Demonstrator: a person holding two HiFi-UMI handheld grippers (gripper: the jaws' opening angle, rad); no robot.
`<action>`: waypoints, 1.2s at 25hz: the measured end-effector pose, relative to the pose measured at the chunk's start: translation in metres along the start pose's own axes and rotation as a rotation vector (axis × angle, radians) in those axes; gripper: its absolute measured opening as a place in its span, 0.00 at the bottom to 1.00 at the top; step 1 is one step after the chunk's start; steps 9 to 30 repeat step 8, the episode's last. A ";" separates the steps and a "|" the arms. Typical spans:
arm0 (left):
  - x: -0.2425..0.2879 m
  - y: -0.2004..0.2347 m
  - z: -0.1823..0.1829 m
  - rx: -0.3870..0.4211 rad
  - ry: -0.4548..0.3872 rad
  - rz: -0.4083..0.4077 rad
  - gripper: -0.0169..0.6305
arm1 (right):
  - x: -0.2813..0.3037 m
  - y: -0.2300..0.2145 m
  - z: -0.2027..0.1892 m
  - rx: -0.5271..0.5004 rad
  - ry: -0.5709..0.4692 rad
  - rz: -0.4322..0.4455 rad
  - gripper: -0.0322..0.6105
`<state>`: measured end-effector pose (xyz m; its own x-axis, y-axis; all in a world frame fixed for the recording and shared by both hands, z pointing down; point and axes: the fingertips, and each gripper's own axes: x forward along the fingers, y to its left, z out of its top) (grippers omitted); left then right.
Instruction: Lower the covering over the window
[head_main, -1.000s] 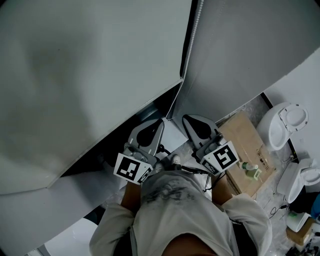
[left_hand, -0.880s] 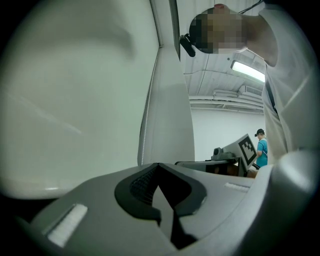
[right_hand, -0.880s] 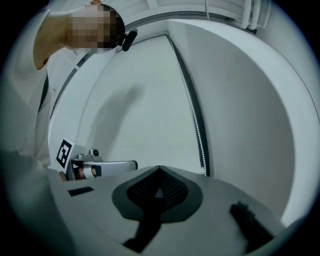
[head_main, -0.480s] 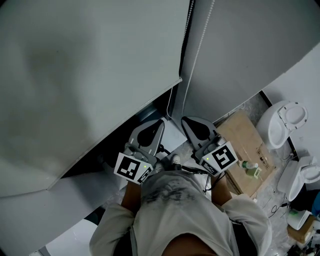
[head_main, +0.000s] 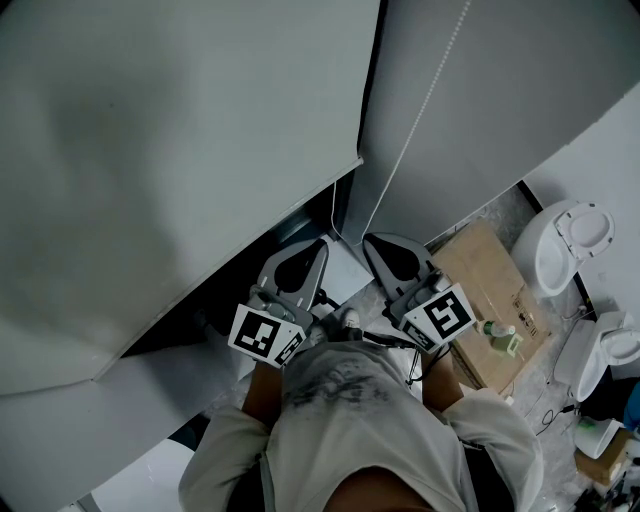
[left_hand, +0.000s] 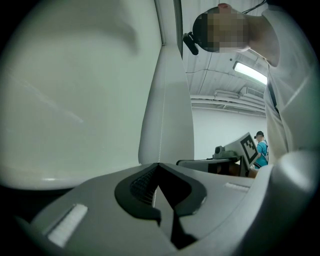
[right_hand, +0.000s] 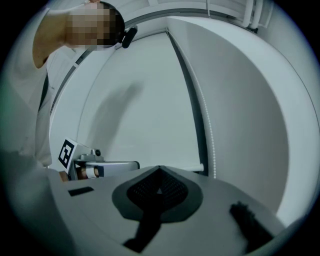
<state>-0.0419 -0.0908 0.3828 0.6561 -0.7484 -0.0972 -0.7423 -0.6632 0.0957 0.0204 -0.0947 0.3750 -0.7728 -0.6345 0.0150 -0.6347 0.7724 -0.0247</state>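
Note:
A pale grey roller blind (head_main: 180, 150) fills the left of the head view, its bottom bar slanting down to the left over a dark window gap. A second blind panel (head_main: 480, 120) hangs to the right. A white bead chain (head_main: 420, 110) runs down between them to the gripper tips. My left gripper (head_main: 322, 243) is shut, and in the left gripper view a thin strand of the chain (left_hand: 161, 110) runs straight into its closed jaws (left_hand: 159, 164). My right gripper (head_main: 368, 238) is shut with nothing in it. The chain (right_hand: 209, 135) passes just right of its tip (right_hand: 160, 167).
A cardboard box (head_main: 490, 290) with a green bottle (head_main: 500, 340) lies on the floor at the right. White toilet bowls (head_main: 565, 245) stand beyond it. The person's torso (head_main: 350, 420) fills the bottom. Another person (left_hand: 261, 147) stands far off.
The long strand of the bead chain has swung to the right at its top. Both grippers and the blind's bottom bar stay where they were.

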 end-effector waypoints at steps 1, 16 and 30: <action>0.001 0.000 -0.001 -0.001 0.000 0.000 0.03 | 0.000 -0.001 0.000 0.000 0.001 -0.001 0.07; 0.003 0.000 0.001 -0.007 0.001 0.000 0.03 | -0.002 -0.002 0.002 0.000 0.004 -0.005 0.07; 0.003 0.000 0.001 -0.007 0.001 0.000 0.03 | -0.002 -0.002 0.002 0.000 0.004 -0.005 0.07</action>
